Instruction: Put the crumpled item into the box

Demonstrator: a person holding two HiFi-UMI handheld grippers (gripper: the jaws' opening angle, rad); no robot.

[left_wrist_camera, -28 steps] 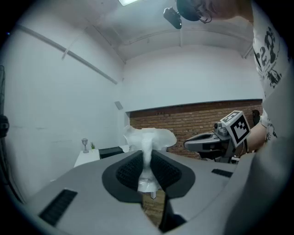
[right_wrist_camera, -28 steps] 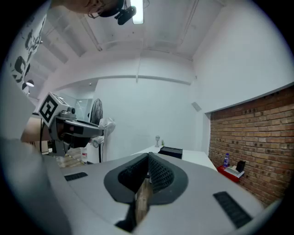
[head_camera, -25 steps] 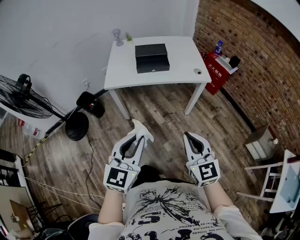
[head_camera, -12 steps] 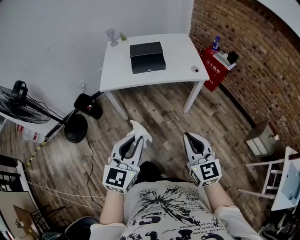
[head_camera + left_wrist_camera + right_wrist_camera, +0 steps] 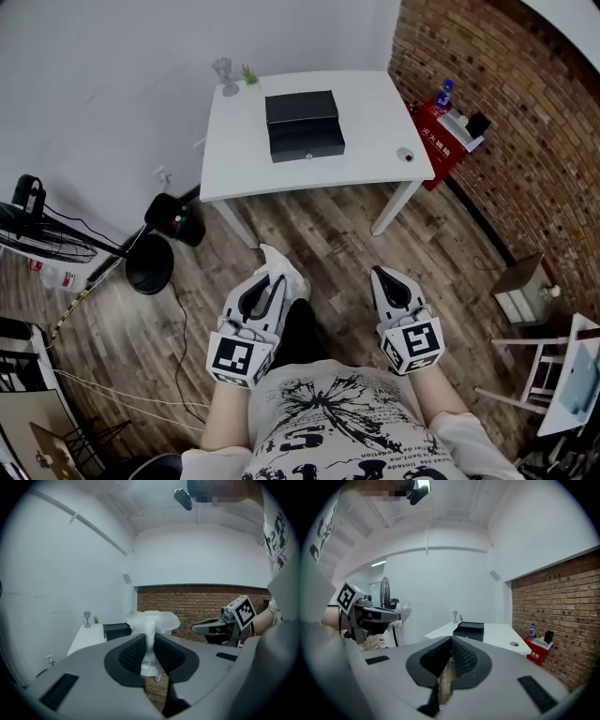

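A crumpled white paper [image 5: 280, 263] sticks out past the tips of my left gripper [image 5: 273, 281], which is shut on it. In the left gripper view the paper [image 5: 153, 620] is pinched between the ridged pads and fans out above them. The black box [image 5: 304, 125] sits with its lid on, on the white table [image 5: 375, 112] ahead, well beyond both grippers; the box [image 5: 116, 631] and box [image 5: 469, 630] also show in both gripper views. My right gripper [image 5: 386, 276] hangs beside the left, level with it; its jaws [image 5: 451, 641] are shut with nothing in them.
A glass goblet [image 5: 223, 73] and a small plant [image 5: 250, 75] stand at the table's back left corner, with a small round thing [image 5: 405, 155] near its right edge. A floor fan [image 5: 37, 230] stands at left. A red crate [image 5: 441, 136] is by the brick wall, a white chair [image 5: 553, 361] at right.
Both grippers have moved forward together over the wooden floor toward the table. The left one still holds the paper.
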